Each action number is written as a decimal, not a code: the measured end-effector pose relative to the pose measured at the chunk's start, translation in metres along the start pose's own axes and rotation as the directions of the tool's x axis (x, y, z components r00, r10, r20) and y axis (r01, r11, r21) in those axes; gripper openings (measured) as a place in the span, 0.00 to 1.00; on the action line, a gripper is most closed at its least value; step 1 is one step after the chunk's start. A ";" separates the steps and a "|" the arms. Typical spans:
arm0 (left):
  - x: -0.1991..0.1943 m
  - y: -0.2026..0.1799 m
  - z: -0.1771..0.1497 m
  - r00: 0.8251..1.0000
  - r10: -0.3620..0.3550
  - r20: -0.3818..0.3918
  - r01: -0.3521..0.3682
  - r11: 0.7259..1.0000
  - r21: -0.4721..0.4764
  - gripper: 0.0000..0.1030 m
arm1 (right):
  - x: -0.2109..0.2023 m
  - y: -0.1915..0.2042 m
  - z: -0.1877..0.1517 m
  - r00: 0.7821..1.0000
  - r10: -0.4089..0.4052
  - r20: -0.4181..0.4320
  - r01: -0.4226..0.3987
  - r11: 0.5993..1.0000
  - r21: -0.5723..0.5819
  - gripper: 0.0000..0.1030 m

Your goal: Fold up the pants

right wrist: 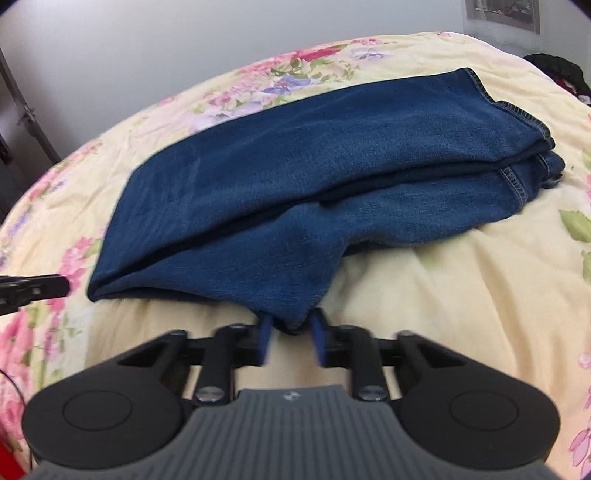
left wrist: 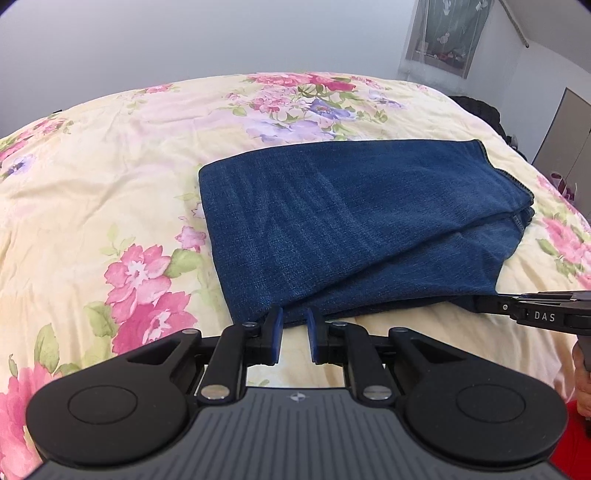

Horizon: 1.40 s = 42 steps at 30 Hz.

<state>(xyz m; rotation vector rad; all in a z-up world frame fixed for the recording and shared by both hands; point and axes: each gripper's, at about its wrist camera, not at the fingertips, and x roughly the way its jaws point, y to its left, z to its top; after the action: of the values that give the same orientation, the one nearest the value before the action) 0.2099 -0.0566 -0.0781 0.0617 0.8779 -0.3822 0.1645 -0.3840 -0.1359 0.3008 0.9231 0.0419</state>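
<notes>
Blue denim pants point(left wrist: 351, 221) lie folded in layers on the floral bed; they also show in the right wrist view point(right wrist: 314, 192). My left gripper point(left wrist: 294, 321) is open, its blue pads on either side of the near folded edge of the pants. My right gripper point(right wrist: 290, 328) is open too, its pads either side of a near corner of the denim that pokes between them. The right gripper also shows in the left wrist view point(left wrist: 517, 304) at the pants' near right edge. The left gripper's tip shows in the right wrist view point(right wrist: 55, 286), left of the pants.
The bed is covered by a cream quilt with pink and purple flowers point(left wrist: 129, 206). A dark bundle of clothes point(right wrist: 557, 70) lies at the bed's far right. A grey wall point(left wrist: 221, 37) stands behind, with a picture point(left wrist: 450, 33) at the right.
</notes>
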 end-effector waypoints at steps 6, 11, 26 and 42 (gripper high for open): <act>-0.002 0.000 0.002 0.999 -0.035 -0.005 0.035 0.999 -0.011 0.16 | -0.003 0.000 -0.007 0.998 -0.036 -0.044 0.038 0.998 0.045 0.02; 0.003 -0.016 0.012 0.998 -0.067 -0.004 0.067 0.997 0.030 0.16 | 0.022 -0.008 -0.007 0.991 -0.024 -0.132 0.038 0.994 0.101 0.02; 0.056 -0.090 0.070 0.989 -0.143 0.040 0.141 0.989 0.035 0.17 | -0.040 -0.121 0.010 0.996 -0.037 0.086 0.003 0.931 0.365 0.37; 0.154 -0.106 0.136 0.992 -0.107 0.060 0.105 0.994 0.035 0.17 | 0.021 -0.275 0.061 0.936 0.010 0.353 -0.274 0.649 0.710 0.65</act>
<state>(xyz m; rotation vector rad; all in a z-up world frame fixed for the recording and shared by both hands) 0.3620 -0.2300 -0.0972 0.0321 0.8156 -0.4949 0.1998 -0.6582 -0.1930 1.1400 0.5381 -0.2520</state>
